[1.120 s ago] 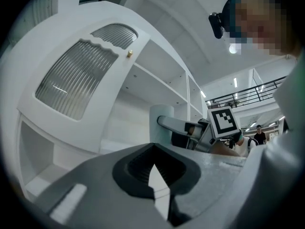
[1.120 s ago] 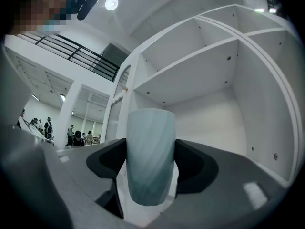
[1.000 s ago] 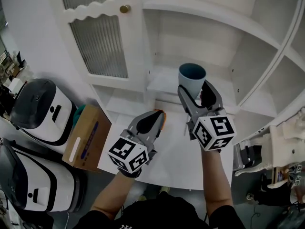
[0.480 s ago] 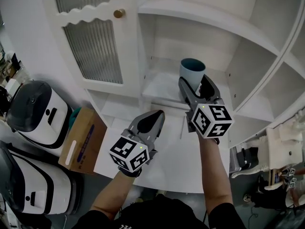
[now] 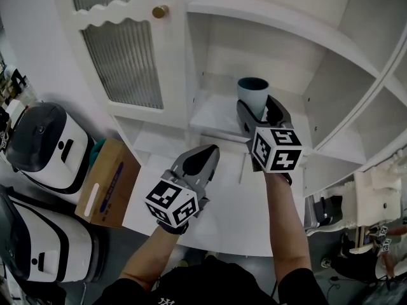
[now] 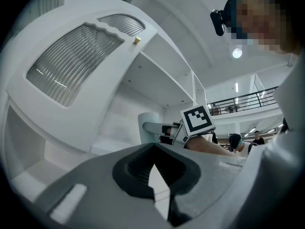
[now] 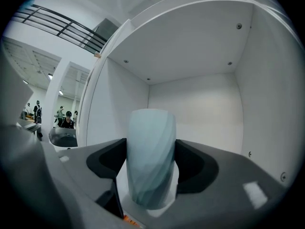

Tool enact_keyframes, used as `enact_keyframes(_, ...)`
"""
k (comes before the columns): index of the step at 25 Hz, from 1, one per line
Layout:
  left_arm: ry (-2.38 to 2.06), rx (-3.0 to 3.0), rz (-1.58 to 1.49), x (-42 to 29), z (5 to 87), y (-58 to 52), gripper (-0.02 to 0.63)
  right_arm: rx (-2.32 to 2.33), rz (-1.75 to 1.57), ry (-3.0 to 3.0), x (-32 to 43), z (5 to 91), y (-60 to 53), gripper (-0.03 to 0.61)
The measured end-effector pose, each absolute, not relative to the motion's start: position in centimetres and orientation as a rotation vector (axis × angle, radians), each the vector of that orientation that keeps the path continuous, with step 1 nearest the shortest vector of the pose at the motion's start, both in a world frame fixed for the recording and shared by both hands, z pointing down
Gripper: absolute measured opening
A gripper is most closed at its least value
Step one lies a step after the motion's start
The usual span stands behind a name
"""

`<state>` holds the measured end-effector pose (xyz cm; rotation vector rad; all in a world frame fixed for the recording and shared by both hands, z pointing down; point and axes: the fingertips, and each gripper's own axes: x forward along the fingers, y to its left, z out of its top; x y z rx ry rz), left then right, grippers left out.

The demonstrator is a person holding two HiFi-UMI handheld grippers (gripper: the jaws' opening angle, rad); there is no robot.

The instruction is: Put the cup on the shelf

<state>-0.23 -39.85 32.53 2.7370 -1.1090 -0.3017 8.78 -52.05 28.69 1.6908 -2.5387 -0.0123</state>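
Right gripper view: right claw [image 7: 150,173] clenched on upright cup [image 7: 151,137], kept level inside the shelf [image 5: 213,116] bay for base-down placing; left claw [image 5: 202,162] closed, empty, parked lower, clear.

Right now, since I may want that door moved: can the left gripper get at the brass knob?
Probably yes. The left gripper, jaws shut and empty, hangs below the knob with nothing between them; the right gripper, holding the cup, is off to the side.
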Motion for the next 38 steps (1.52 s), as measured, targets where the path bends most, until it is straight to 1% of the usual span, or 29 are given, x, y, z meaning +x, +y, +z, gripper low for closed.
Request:
enact_keyframes(22,-1.056,2.745,-0.277,0.9,33.1,-38.4,0.001,1.696,0.014,-2.524,10.4,30.3,-49.6,0.333)
enact_keyframes(26,-1.062,2.740,-0.268,0.8,33.4,-38.1,0.002,1.695,0.022,-2.551,10.4,30.3,-49.1,0.344)
enact_keyframes(34,-1.060,2.729,-0.253,0.7,34.0,-37.1,0.002,1.729,0.031,-2.582,11.4,29.9,-46.8,0.344)
enact_keyframes(38,-1.040,2.726,-0.252,0.7,34.2,-36.1,0.001,1.730,0.029,-2.627,11.4,30.2,-44.1,0.315)
